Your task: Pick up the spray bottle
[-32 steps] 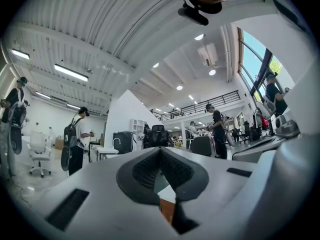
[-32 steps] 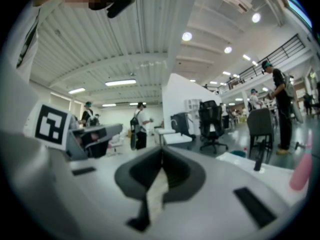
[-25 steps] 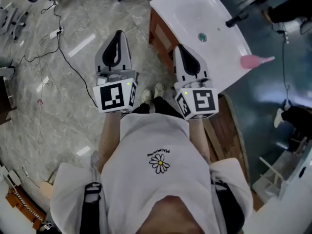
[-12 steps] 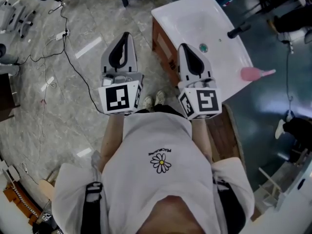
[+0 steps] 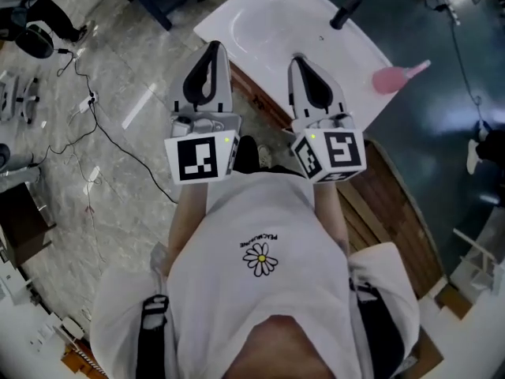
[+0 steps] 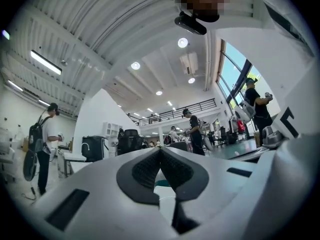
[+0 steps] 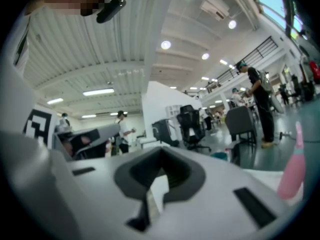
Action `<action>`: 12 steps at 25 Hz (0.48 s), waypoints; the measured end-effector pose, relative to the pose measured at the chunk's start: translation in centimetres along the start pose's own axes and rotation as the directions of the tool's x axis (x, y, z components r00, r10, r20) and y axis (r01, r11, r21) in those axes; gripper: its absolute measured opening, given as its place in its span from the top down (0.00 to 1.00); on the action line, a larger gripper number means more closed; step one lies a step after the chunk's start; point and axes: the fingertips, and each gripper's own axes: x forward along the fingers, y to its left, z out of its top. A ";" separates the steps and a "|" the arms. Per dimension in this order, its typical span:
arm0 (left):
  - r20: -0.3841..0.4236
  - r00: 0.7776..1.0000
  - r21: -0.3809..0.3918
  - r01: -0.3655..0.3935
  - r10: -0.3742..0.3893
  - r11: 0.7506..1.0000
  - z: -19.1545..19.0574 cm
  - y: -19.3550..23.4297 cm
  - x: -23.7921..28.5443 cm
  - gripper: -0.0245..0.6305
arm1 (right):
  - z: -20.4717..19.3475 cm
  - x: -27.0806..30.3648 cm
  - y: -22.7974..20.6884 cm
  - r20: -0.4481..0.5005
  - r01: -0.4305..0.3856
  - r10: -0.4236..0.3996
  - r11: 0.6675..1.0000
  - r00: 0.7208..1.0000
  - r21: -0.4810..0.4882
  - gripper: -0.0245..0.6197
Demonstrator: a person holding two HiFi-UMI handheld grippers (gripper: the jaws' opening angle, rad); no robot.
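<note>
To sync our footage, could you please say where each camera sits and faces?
Head view: on the person's head, steeply down onto left gripper, right gripper, shirt, sink.
Left gripper view: rides that gripper, along shut jaws into a hall.
Right gripper view: likewise; pink spray bottle at right.
Head view and right gripper view share the bottle.

Bright ceiling lamps (image 6: 183, 42) (fisheye-warped edges).

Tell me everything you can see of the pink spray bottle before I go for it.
The spray bottle is pink and plastic-looking, with a rounded body that narrows to a slimmer, paler top. The nozzle is too blurred to make out. In the right gripper view it seems to stand upright. It sits near the right edge of the white sink top, to the right of the black faucet. Only the sink top touches it.
</note>
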 end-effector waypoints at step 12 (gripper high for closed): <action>0.086 0.892 -0.129 0.453 -0.445 0.882 -0.5 -11.0 10.0 0.93 | 3.4 -5.4 -9.2 0.093 0.488 -0.480 0.869 0.872 -0.086 0.92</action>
